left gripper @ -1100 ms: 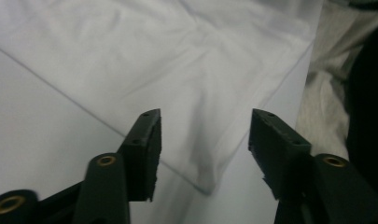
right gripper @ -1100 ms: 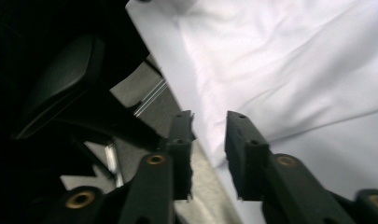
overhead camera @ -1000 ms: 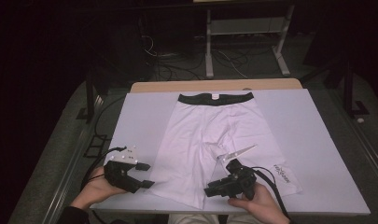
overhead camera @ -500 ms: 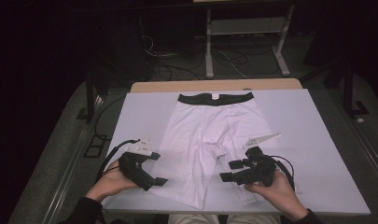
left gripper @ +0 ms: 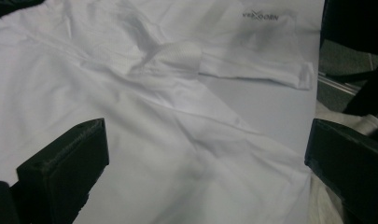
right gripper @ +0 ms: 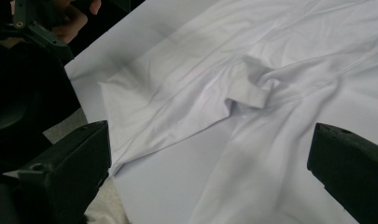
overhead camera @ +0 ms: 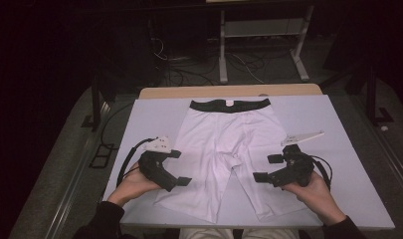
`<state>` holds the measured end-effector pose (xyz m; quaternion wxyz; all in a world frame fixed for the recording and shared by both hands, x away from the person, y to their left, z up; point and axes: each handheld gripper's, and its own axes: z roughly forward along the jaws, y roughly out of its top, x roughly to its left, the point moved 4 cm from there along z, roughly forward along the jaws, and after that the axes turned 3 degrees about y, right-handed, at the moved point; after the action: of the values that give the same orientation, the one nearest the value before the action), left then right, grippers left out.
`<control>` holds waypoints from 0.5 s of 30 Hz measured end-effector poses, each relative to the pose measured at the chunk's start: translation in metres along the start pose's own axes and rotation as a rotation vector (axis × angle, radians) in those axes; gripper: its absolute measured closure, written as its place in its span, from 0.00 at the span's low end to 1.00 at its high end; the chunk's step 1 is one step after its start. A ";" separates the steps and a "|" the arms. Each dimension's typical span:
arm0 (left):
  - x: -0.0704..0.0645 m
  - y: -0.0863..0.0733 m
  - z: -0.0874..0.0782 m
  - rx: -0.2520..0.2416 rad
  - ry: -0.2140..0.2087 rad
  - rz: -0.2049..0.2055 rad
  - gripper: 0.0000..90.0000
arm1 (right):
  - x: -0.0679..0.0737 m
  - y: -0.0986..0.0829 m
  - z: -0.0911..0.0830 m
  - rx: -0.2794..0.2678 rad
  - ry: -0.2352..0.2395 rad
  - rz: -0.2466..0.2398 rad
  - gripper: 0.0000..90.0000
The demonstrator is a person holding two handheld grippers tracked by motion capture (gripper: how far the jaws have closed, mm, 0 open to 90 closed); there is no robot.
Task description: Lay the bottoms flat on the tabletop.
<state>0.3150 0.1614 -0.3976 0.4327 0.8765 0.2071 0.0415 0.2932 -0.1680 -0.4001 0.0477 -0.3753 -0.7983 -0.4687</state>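
— Shorts (overhead camera: 229, 149), soft, white and wrinkly, lie flat on the tabletop (overhead camera: 338, 149).
— And the tongs?
— Left tongs (overhead camera: 178, 168) and right tongs (overhead camera: 267, 168) gape wide and empty, beside each leg.

The shorts (overhead camera: 229, 149) between the 2 grippers are plain white, with a black waistband (overhead camera: 230, 105) on the far edge and a small white tag at its middle. Small grey lettering (left gripper: 260, 16) sits on the leg far ahead of the left gripper (overhead camera: 176, 168). Both it and the right gripper (overhead camera: 267, 168) are black, each topped by a pale grey plate. The table (overhead camera: 154, 119) under them is pale lavender-white, with a tan wooden edge (overhead camera: 229, 91) beyond the waistband.
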 end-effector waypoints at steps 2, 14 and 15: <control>0.000 0.002 0.002 -0.024 0.010 -0.006 0.00 | -0.005 0.001 -0.005 -0.023 -0.013 -0.001 0.00; 0.007 0.007 0.019 -0.132 0.028 -0.078 0.00 | -0.039 -0.004 -0.026 -0.118 -0.099 0.019 0.00; 0.008 0.006 0.020 -0.138 0.030 -0.081 0.00 | -0.041 -0.005 -0.028 -0.123 -0.101 0.019 0.00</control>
<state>0.3296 0.1465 -0.4059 0.4904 0.8346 0.2455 0.0513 0.3112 -0.2138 -0.4055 -0.0112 -0.4082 -0.7657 -0.4970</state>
